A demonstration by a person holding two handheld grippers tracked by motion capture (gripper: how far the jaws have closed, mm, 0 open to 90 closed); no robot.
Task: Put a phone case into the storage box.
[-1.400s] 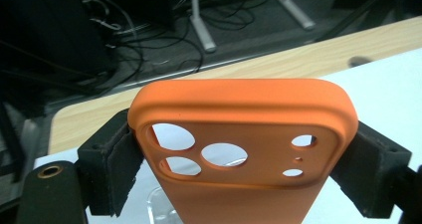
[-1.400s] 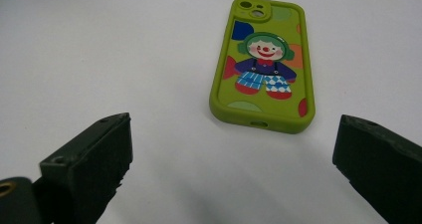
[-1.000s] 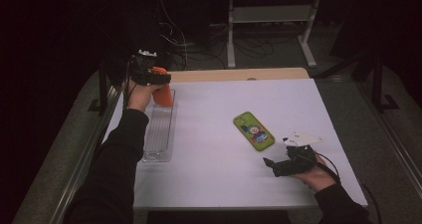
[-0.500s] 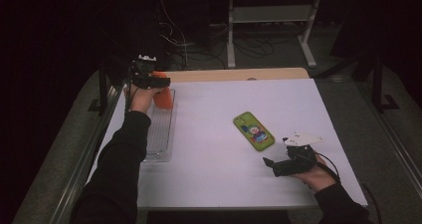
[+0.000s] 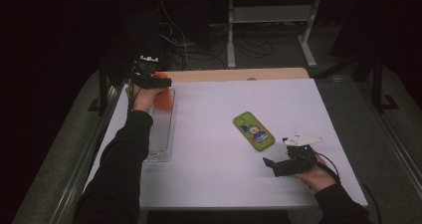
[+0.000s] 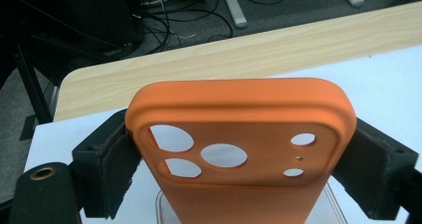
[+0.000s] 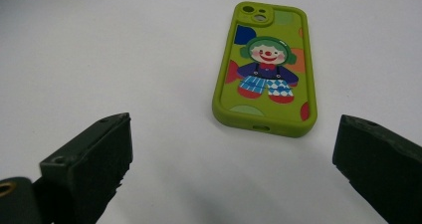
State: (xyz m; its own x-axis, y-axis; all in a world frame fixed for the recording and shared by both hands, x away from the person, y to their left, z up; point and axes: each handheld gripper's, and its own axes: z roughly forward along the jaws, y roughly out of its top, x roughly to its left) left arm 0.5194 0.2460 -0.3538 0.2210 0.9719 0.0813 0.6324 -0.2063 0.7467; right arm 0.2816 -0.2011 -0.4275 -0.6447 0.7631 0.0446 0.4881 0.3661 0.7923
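An orange phone case [image 6: 239,114] with camera cut-outs stands between the jaws of my left gripper [image 6: 239,149], and both pads still touch its long edges. The jaws have just been opening. In the high view my left gripper [image 5: 160,82] holds the orange phone case [image 5: 163,99] over the far end of a clear plastic tray [image 5: 160,139]. A green phone case with a clown picture [image 5: 254,131] lies flat mid-table. My right gripper [image 5: 269,165] rests near the front right, open, pointing at the green phone case [image 7: 266,69] from a short way off.
A white table top [image 5: 214,184] carries everything. A wooden strip [image 5: 239,74] runs along its far edge, with dark floor, cables and a stand's legs beyond. The clear tray's rim [image 6: 332,204] shows under the orange case.
The orange case has sunk a little toward the tray's far end in my left gripper. The right gripper and the green case have not moved.
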